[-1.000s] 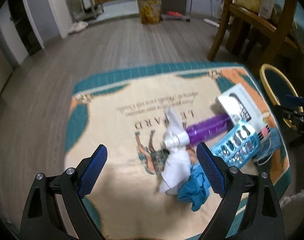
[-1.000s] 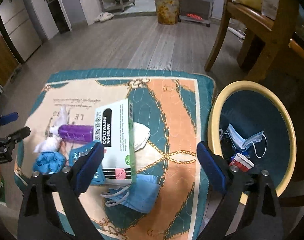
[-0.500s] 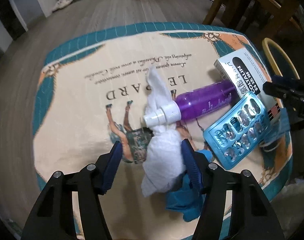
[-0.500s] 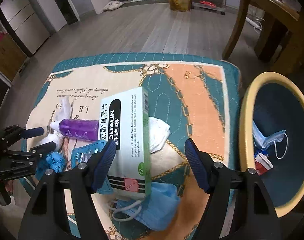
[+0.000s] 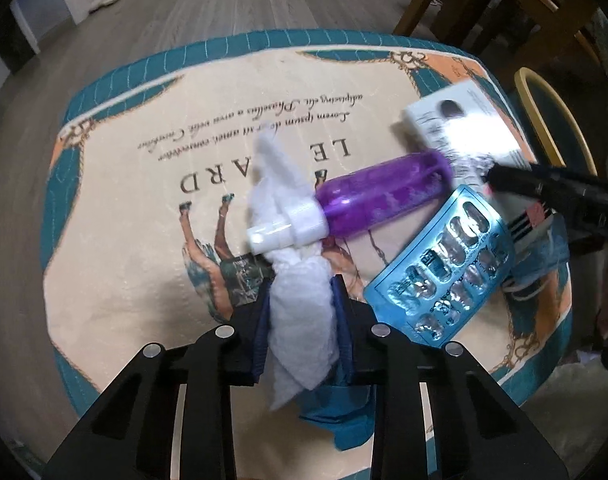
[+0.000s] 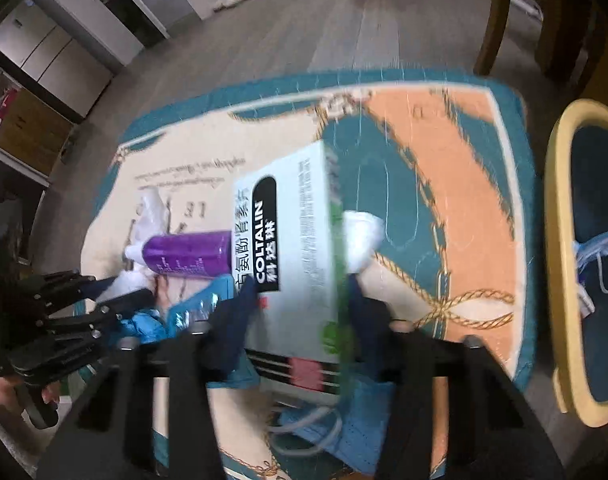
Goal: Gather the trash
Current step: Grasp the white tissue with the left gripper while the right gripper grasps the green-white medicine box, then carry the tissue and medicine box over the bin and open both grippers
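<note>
Both grippers have closed since a second ago: the left gripper (image 5: pixel 301 320) now pinches the white tissue (image 5: pixel 299 312) beside the purple spray bottle (image 5: pixel 380 200), and the right gripper (image 6: pixel 299 312) clamps the Coltalin box (image 6: pixel 291 248) on that bottle's other side. Both pieces of trash look ready to lift toward the yellow-rimmed bin (image 6: pixel 560 264), off beyond the box.

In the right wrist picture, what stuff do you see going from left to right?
Left gripper → purple spray bottle → white COLTALIN box → crumpled white tissue → yellow-rimmed bin with a blue face mask inside.
</note>
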`<state>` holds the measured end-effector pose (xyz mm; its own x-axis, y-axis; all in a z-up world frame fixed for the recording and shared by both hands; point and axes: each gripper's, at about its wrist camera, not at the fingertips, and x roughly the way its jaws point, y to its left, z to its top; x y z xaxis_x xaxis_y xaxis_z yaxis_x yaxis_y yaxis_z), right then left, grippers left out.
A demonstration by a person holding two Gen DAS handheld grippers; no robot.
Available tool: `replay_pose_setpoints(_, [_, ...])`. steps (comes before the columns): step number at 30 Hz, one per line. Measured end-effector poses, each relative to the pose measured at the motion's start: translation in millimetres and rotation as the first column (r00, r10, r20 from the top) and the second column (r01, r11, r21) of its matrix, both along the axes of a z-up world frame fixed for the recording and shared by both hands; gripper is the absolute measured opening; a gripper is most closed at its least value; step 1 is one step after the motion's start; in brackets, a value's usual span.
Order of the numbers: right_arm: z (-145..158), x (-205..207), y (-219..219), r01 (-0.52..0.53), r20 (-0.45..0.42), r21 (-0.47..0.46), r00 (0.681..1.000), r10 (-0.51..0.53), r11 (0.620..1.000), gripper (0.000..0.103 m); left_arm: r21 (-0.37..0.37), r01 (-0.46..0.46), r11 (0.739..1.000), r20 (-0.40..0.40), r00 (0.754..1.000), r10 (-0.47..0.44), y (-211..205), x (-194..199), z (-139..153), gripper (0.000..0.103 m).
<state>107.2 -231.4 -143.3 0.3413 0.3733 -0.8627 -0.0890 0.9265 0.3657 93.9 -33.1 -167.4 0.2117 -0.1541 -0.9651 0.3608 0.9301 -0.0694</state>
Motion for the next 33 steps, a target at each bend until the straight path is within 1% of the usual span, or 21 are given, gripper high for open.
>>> replay_pose_setpoints(1, [4.4,-1.0,-0.3,0.003,0.01,0.001,1.0,-0.003,1.0,0.025,-0.006,-0.005,1.0,0.009,1.0,0.005,0.0,0.3,4.2,0.03])
replay_pose_setpoints(4, [16.5,-6.3,-0.1,0.0,0.04,-0.008,0.999,0.0,1.0,0.02,-0.026,-0.023,0.999,0.04,0.999,0.024,2.2,-0.3,18.6,0.03])
replay_pose_setpoints(6, [24.4,-11.4,-1.3,0.001,0.062,-0.04,0.998,0.002,0.999,0.02,-0.048,-0.033,0.998,0.071,0.997,0.037,5.2,-3.0,31.8,0.03])
replay_pose_setpoints(8, [33.6,-15.6,-3.0,0.015,0.091,-0.06,0.996,-0.009,0.998,0.019,-0.046,-0.029,0.999,0.109,0.993,0.034,6.6,-6.9,44.6,0.03])
replay_pose_setpoints(11, [47.6,-20.6,-5.6,0.032,0.124,-0.058,0.992,-0.024,0.998,0.019,-0.035,-0.006,0.999,0.149,0.989,0.011,7.8,-10.3,62.3,0.03])
replay_pose_setpoints(14, [57.9,-25.9,-8.4,0.043,0.148,-0.069,0.988,-0.032,0.997,0.019,-0.027,-0.008,1.0,0.176,0.984,0.013,11.6,-16.6,73.7,0.03])
replay_pose_setpoints(20, [70.5,-36.0,-12.0,0.062,0.175,-0.083,0.983,-0.047,0.995,0.019,-0.062,-0.044,0.997,0.235,0.97,0.057,28.6,-19.7,96.8,0.03])
replay_pose_setpoints(24, [80.0,-42.8,-12.7,0.072,0.21,-0.084,0.976,-0.053,0.994,0.019,-0.078,-0.034,0.996,0.285,0.957,0.055,29.7,-20.0,111.4,0.03])
replay_pose_setpoints(25, [83.8,-43.7,-14.5,0.077,0.223,-0.082,0.973,-0.057,0.994,0.019,-0.081,-0.028,0.996,0.301,0.952,0.051,28.5,-20.4,115.8,0.03])
replay_pose_setpoints(29, [105.2,-46.4,-20.9,0.103,0.269,-0.026,0.959,-0.092,0.994,0.019,-0.113,-0.01,0.994,0.339,0.939,0.048,20.9,-21.9,132.3,0.03])
replay_pose_setpoints(33, [127.5,-53.4,-31.4,0.132,0.313,0.026,0.94,-0.133,0.991,0.018,-0.119,0.026,0.993,0.371,0.928,0.02,9.3,-23.0,143.5,0.03])
